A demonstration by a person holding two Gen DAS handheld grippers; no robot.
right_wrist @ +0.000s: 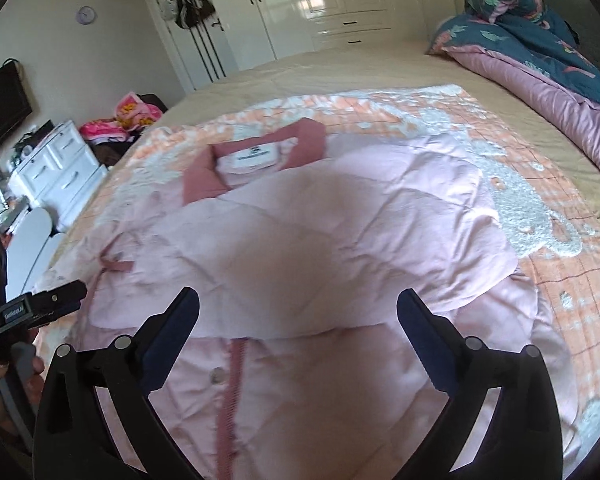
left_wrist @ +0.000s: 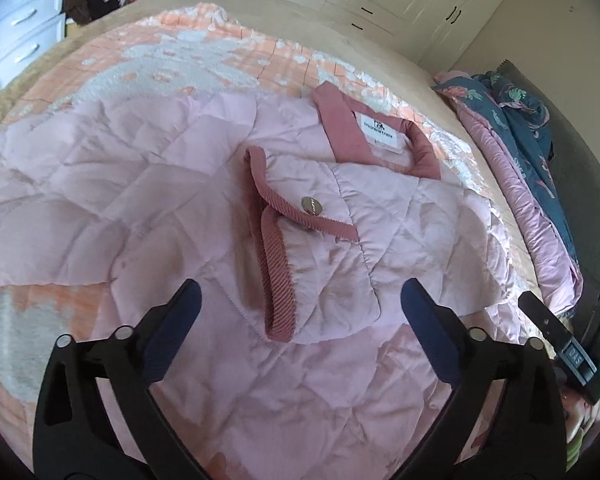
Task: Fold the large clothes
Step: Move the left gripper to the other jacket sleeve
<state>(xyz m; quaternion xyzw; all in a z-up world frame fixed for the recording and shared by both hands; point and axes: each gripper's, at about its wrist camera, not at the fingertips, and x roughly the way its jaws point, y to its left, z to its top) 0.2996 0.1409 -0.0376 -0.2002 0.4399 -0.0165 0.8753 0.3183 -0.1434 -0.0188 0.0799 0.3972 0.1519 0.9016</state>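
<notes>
A pale pink quilted jacket [left_wrist: 172, 208] lies flat on the bed, with a darker pink collar [left_wrist: 340, 120] and white label at the far end. A sleeve with a ribbed dark pink cuff [left_wrist: 276, 264] is folded across its front. My left gripper [left_wrist: 300, 296] is open and empty just above the jacket near that cuff. In the right wrist view the jacket [right_wrist: 340, 220] fills the middle, collar [right_wrist: 256, 156] far away, a sleeve folded over the chest. My right gripper [right_wrist: 298, 300] is open and empty above it. The other gripper [right_wrist: 40, 304] shows at the left edge.
The jacket lies on an orange-and-white blanket [right_wrist: 540, 208] over a beige bed [right_wrist: 340, 68]. A rolled pink and teal quilt [right_wrist: 540, 52] lies along the bed's side. White drawers [right_wrist: 56, 164] with a clothes pile [right_wrist: 132, 116] and white wardrobes [right_wrist: 340, 0] stand beyond.
</notes>
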